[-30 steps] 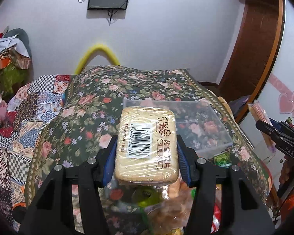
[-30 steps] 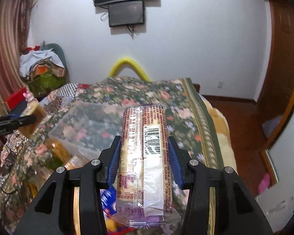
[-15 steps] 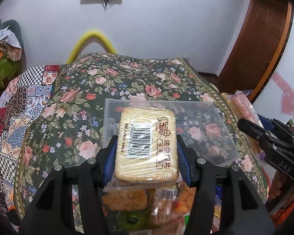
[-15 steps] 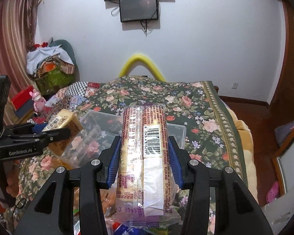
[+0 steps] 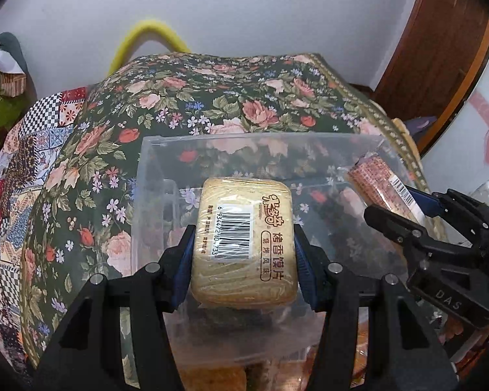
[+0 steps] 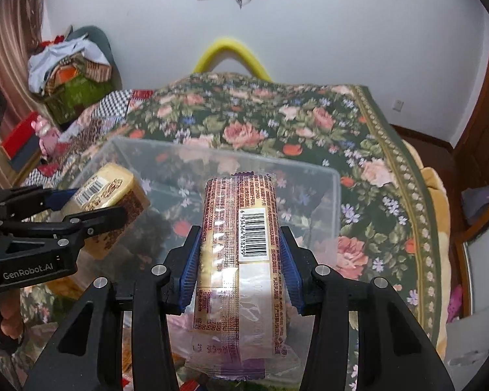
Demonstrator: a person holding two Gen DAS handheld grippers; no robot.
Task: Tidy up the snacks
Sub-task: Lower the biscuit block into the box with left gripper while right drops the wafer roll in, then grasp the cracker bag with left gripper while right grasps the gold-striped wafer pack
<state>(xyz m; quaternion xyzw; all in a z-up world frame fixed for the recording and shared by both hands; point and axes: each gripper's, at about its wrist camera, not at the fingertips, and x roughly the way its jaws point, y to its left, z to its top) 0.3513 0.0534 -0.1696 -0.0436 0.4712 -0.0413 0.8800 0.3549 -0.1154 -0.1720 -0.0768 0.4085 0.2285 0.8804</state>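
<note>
1. Your left gripper (image 5: pixel 243 251) pinches the yellow cracker pack (image 5: pixel 244 241), held over the clear plastic bin (image 5: pixel 153 169).
2. Your right gripper (image 6: pixel 239 260) clamps the long biscuit roll (image 6: pixel 241 247) above the same bin on the floral blanket (image 6: pixel 358 150).

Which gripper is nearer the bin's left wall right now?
Left. The left gripper, shut on the bread pack, hangs over the clear bin by its left wall. The right gripper, holding the cracker sleeve, is over the right part.
</note>
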